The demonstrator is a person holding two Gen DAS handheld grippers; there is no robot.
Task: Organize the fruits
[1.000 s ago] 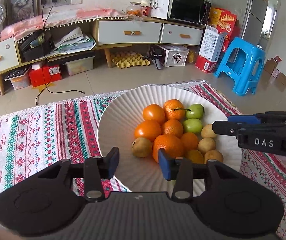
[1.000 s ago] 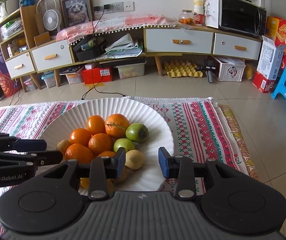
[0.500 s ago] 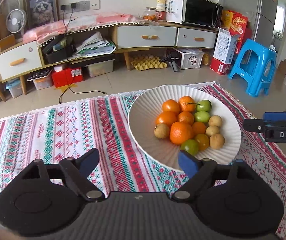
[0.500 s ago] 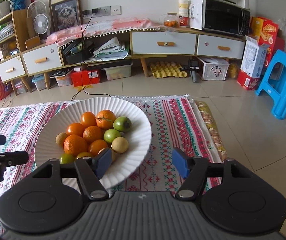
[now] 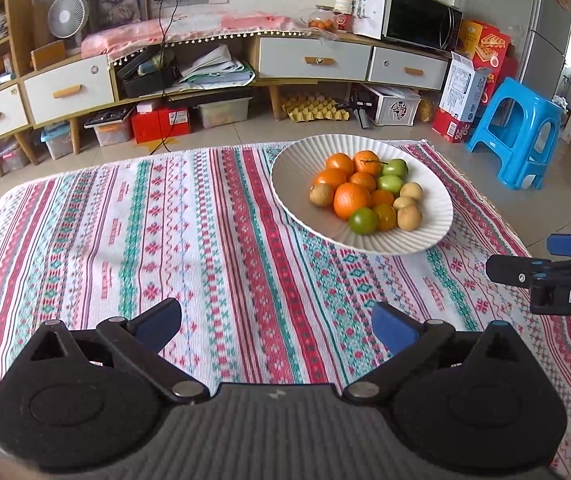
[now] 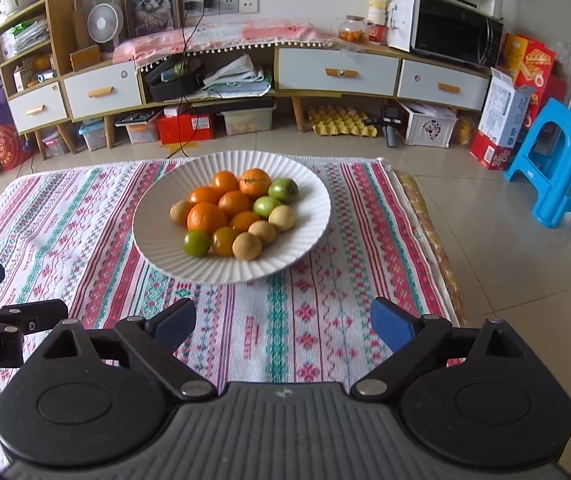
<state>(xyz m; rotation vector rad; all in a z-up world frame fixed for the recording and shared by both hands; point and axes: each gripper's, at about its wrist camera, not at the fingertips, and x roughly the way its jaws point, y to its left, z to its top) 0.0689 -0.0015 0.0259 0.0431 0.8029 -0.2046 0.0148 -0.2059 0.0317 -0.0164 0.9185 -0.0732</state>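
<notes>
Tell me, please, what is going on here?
A person holds a tool in each hand over a patterned cloth. Both the left tool and right tool are open and empty, short of the plate. The fruits all sit piled on it.

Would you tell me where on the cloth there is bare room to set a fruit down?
The striped cloth lies bare left of the white plate, out to its left edge, and in the strip between the plate and both open grippers, left gripper and right gripper. The plate's middle is crowded with oranges and other fruit.
</notes>
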